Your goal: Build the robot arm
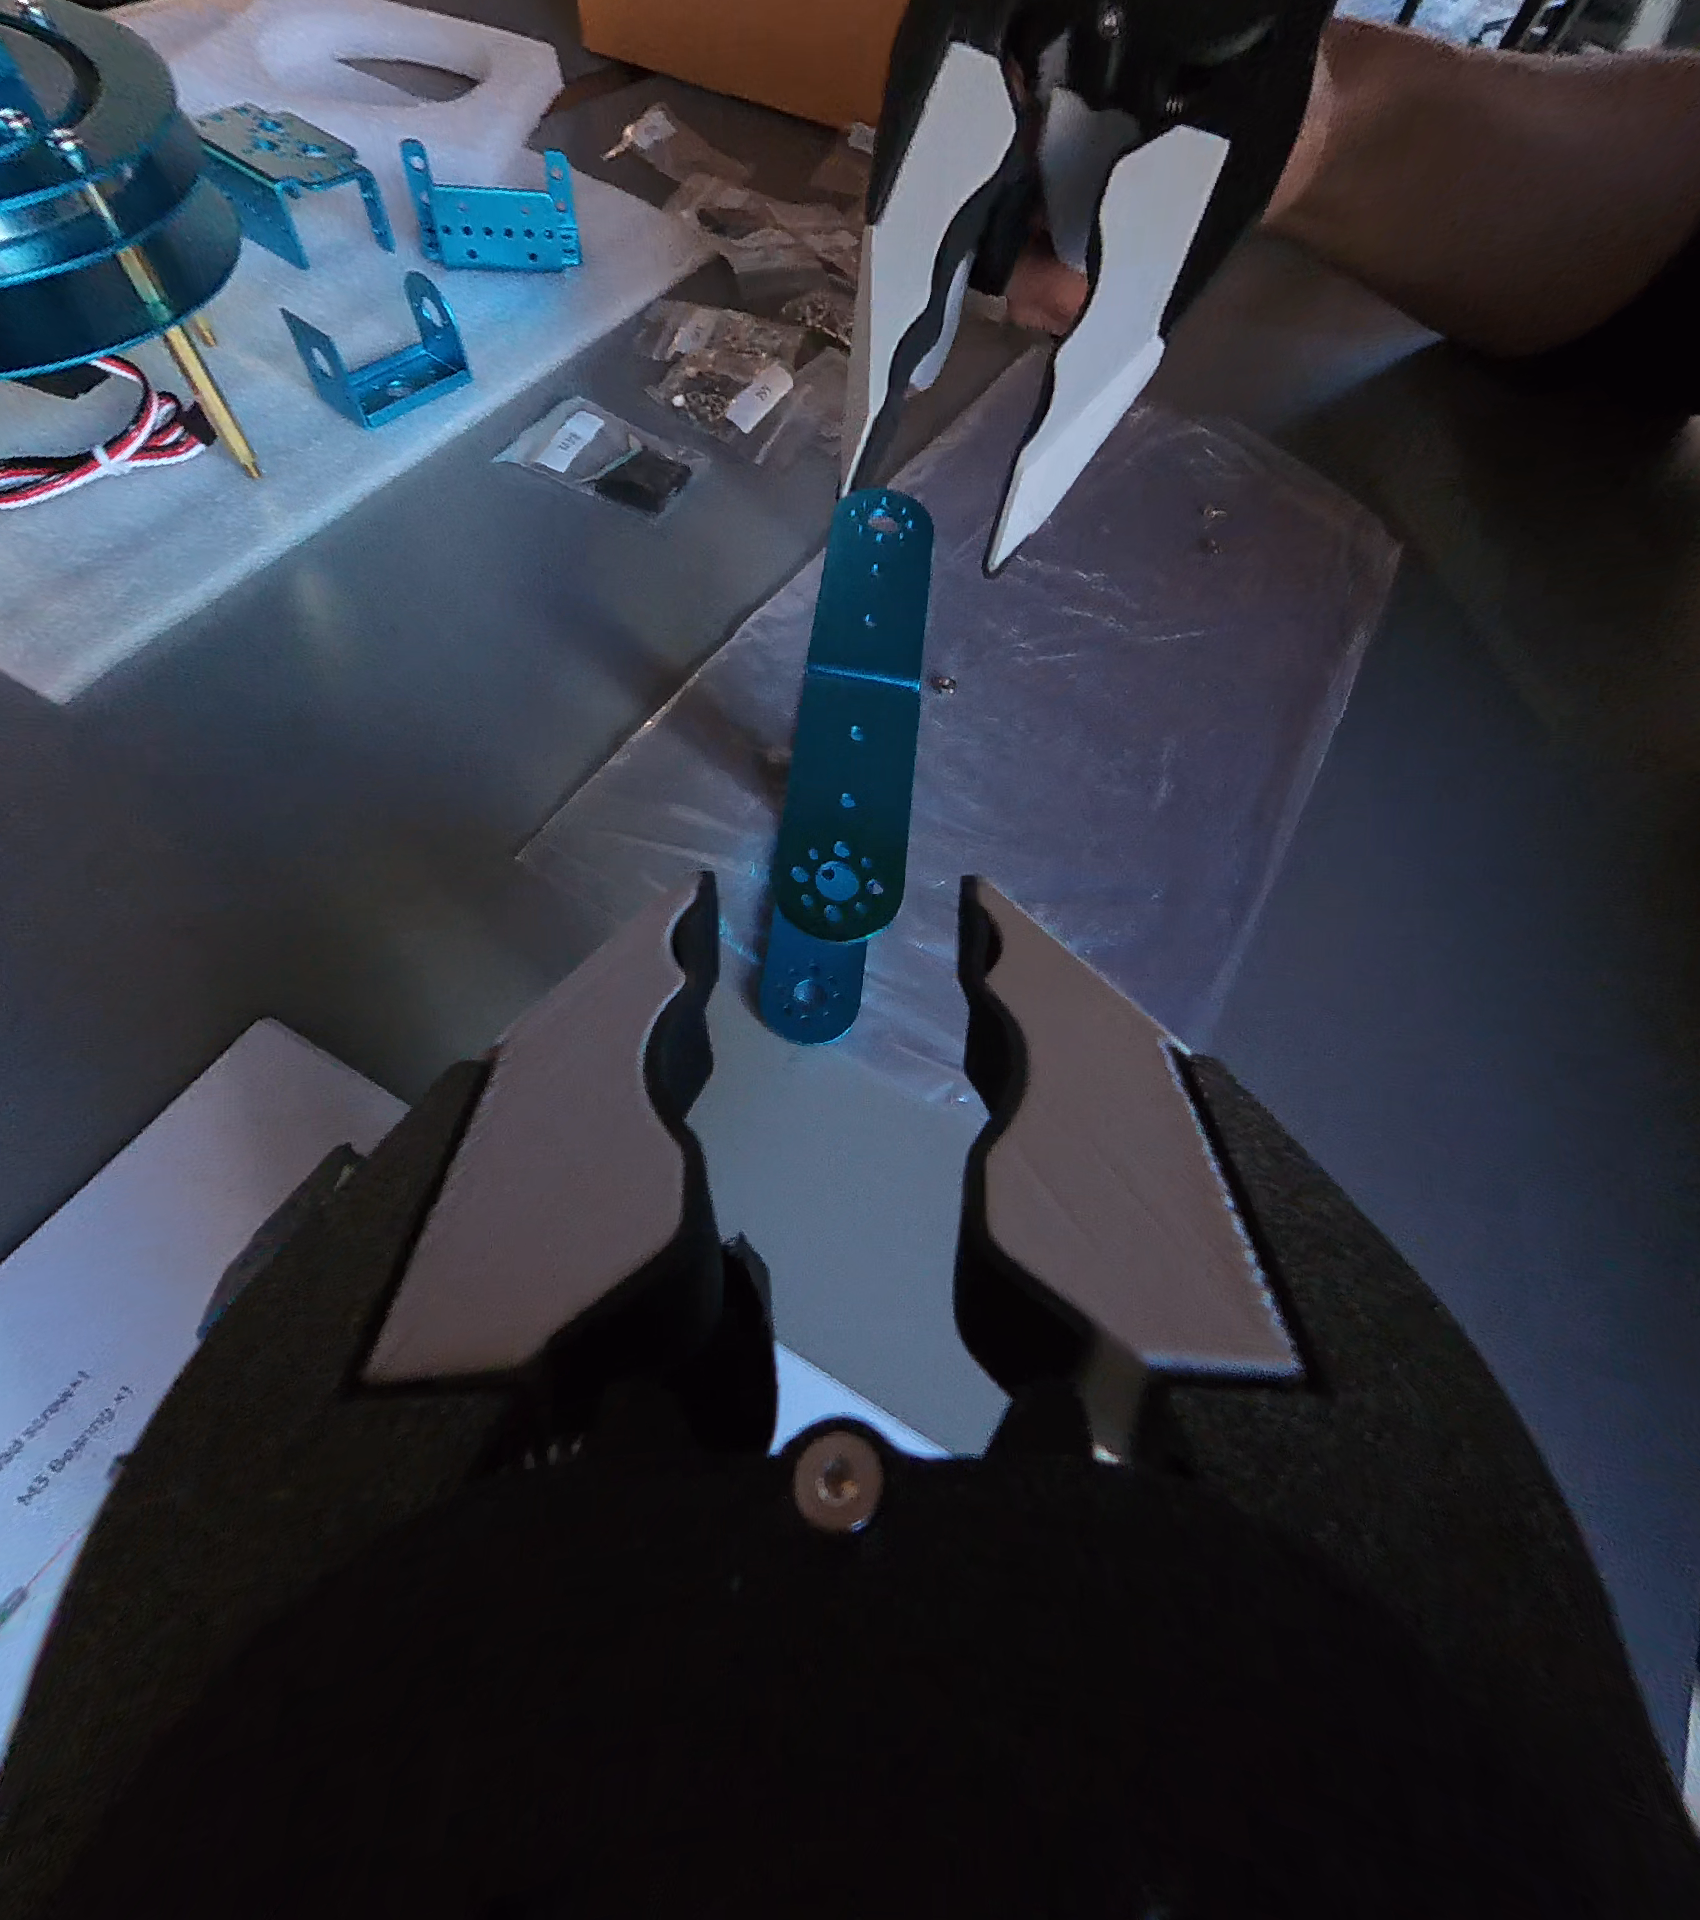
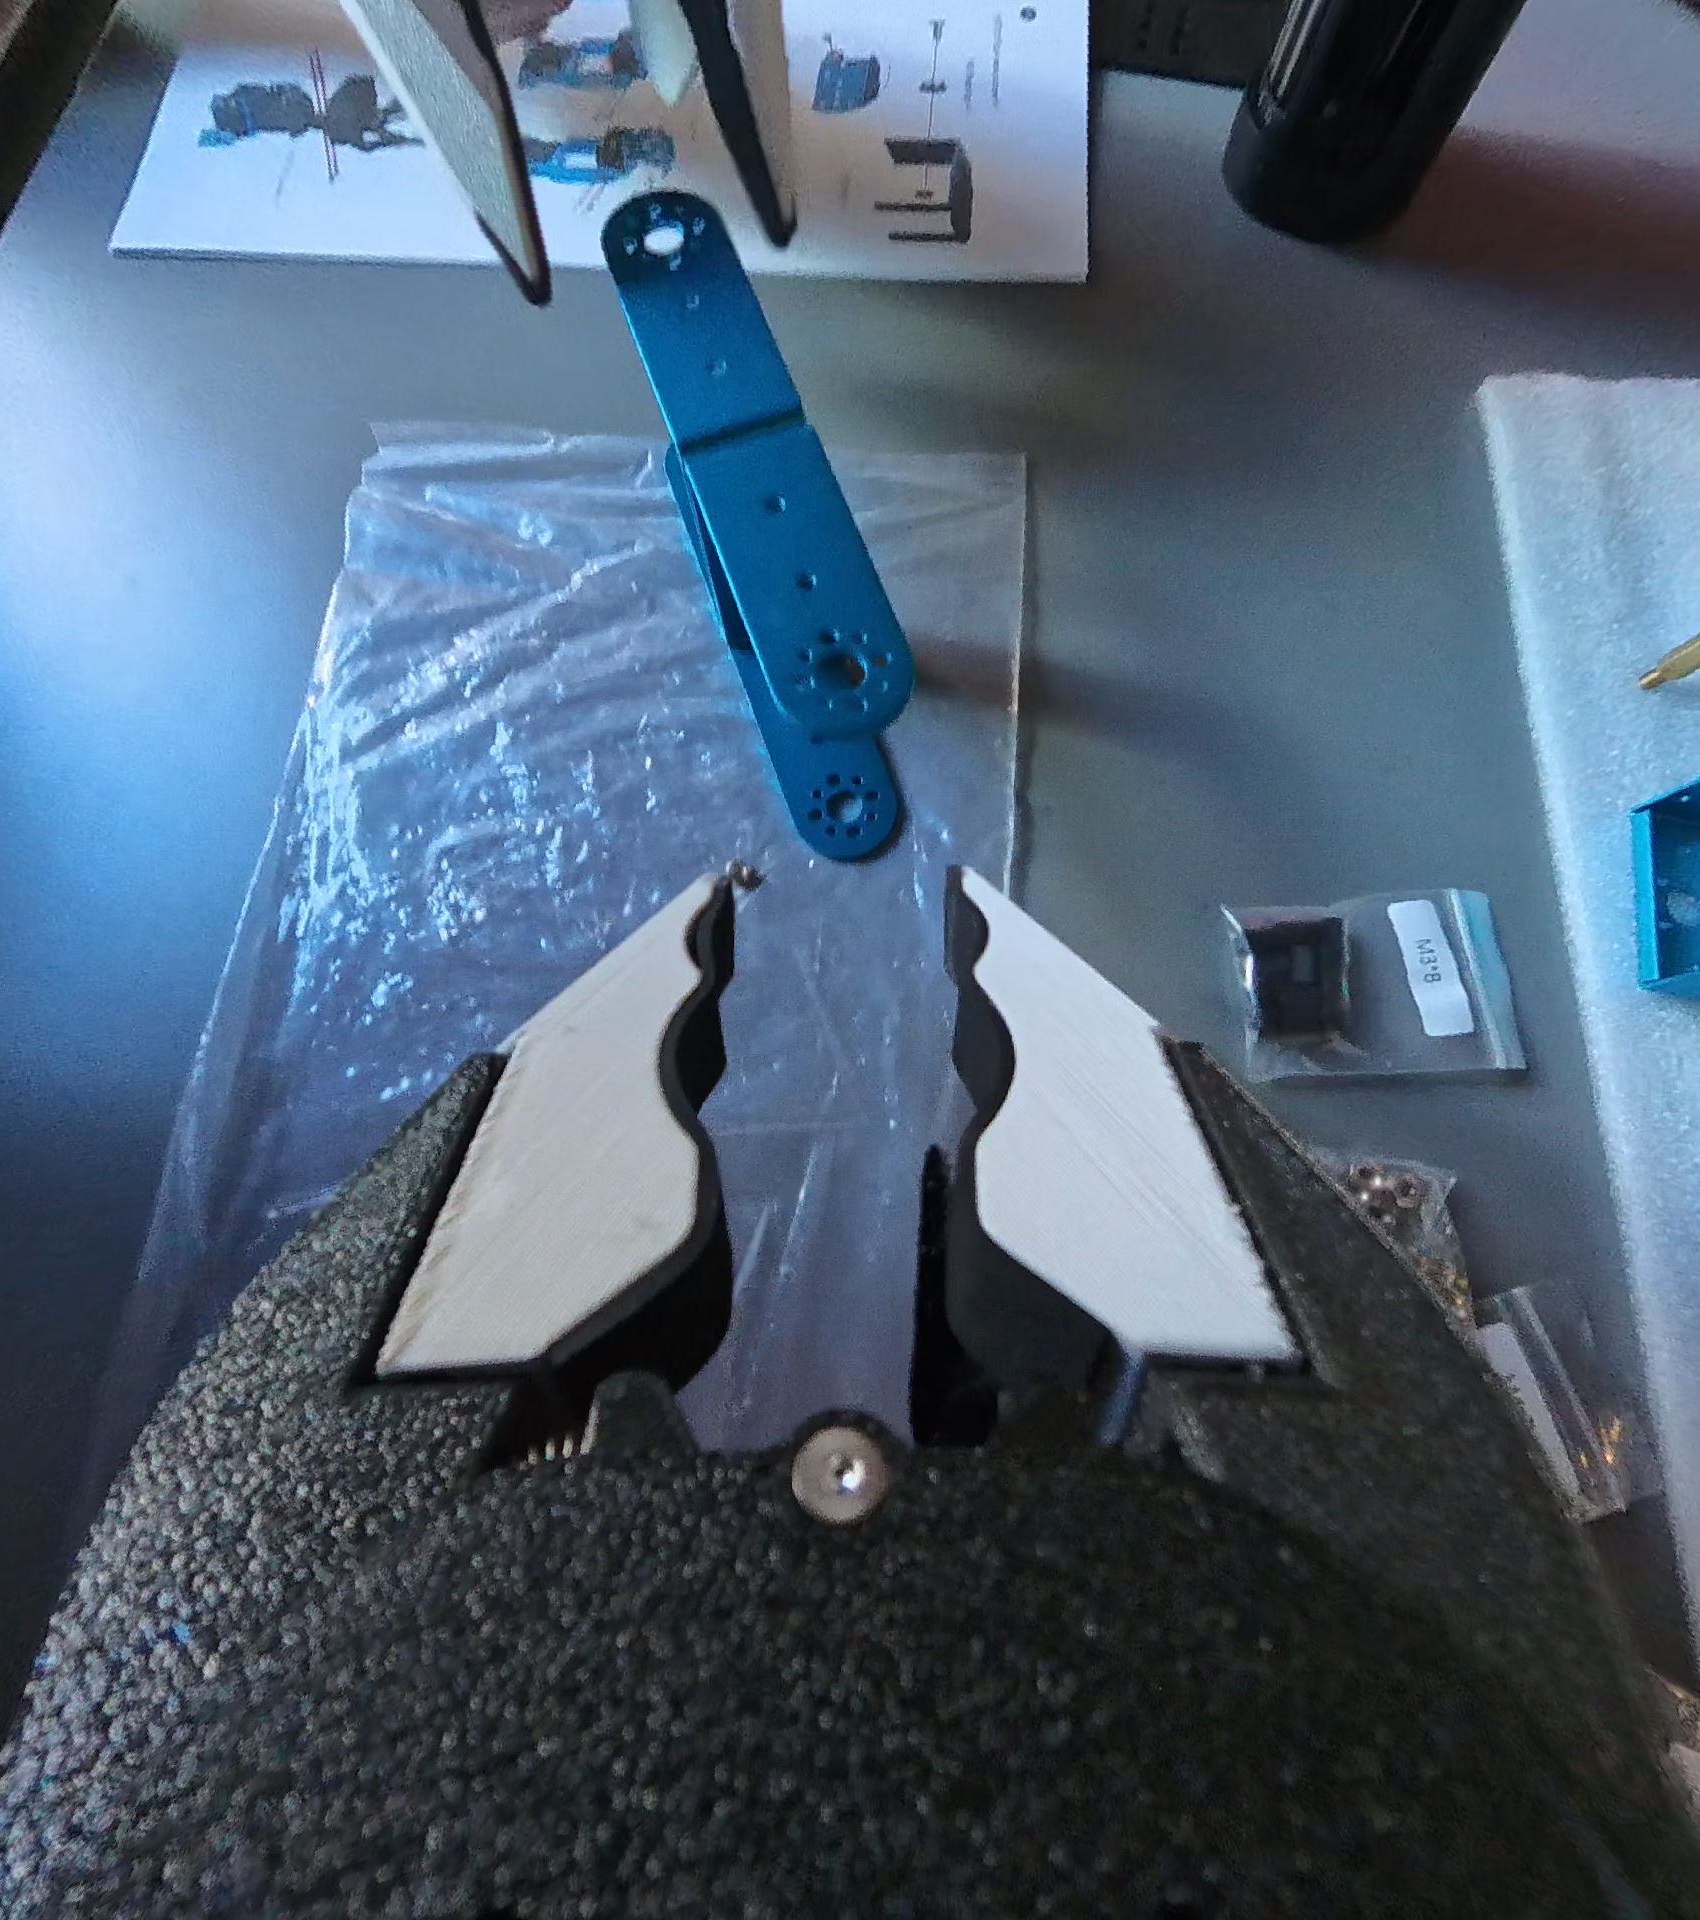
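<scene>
A long blue metal bracket (image 1: 861,717) with hole patterns at its ends lies on a clear plastic bag (image 1: 1137,675) on the grey table. My left gripper (image 1: 838,888) is open and empty, and the bracket's near end sits between its fingertips without being clamped. My right gripper (image 1: 924,525) comes from the opposite side, open and empty, its tips just short of the bracket's other end. In the right wrist view the bracket (image 2: 773,499) lies ahead of my right gripper (image 2: 838,876), with the left gripper (image 2: 657,268) beyond it. A small screw (image 2: 747,876) lies by one right fingertip.
A white foam sheet (image 1: 150,540) at the left carries a round black-and-blue base (image 1: 25,208), a wire bundle and smaller blue brackets (image 1: 493,218). Small bags of hardware (image 1: 721,343) lie nearby. An instruction sheet (image 2: 981,156), a black cylinder (image 2: 1345,114) and a person's arm (image 1: 1500,177) are also in view. Spacing between my two grippers at the tips: around 12 cm. The black cylinder (image 2: 1345,114) is closer to my left gripper, around 15 cm from its tips; the right tips are 25 cm off.
</scene>
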Available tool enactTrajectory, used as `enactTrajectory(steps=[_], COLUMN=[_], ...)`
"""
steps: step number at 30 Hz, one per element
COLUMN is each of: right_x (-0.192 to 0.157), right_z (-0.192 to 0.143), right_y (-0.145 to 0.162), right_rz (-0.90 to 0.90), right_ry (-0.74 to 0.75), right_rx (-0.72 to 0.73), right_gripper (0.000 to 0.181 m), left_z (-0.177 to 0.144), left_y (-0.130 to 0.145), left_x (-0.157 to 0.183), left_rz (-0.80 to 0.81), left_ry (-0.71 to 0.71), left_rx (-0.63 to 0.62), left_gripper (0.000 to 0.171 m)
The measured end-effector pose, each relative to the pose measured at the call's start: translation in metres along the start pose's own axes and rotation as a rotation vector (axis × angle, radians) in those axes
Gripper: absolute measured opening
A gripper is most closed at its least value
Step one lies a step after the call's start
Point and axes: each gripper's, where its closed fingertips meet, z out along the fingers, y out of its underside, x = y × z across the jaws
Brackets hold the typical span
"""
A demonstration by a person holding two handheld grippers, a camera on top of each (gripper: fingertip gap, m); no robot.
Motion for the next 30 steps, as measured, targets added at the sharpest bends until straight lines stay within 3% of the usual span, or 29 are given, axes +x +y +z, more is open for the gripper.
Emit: enactTrajectory(steps=[6,14,19,25,27,30], right_x=[-0.005,0.011,0.017,-0.031,-0.035,-0.040], right_z=[0.005,-0.001,-0.020,0.002,0.001,-0.011], right_y=[-0.026,-0.022,-0.005,-0.007,-0.014,-0.027], right_rz=[0.052,0.090,0.027,0.046,0.013,-0.055], right_ry=[-0.033,0.030,0.069,-0.179,-0.195,-0.192], right_rx=[0.096,0.101,0.057,-0.022,-0.029,-0.033], right_gripper=[0.034,0.031,0.026,0.022,0.021,0.021], left_z=[0.011,0.025,-0.011,-0.055,-0.049,-0.026], left_y=[0.001,-0.005,-0.010,-0.013,-0.006,0.012], left_x=[0.002,0.008,0.008,0.033,0.039,0.039], left_rz=[0.001,-0.112,-0.087,0.051,0.036,0.032], left_ry=[-0.053,-0.063,-0.145,-0.289,-0.287,-0.254], left_rx=[-0.029,-0.017,0.114,0.305,0.274,0.123], left_gripper=[0.026,0.027,0.041,0.038,0.036,0.036])
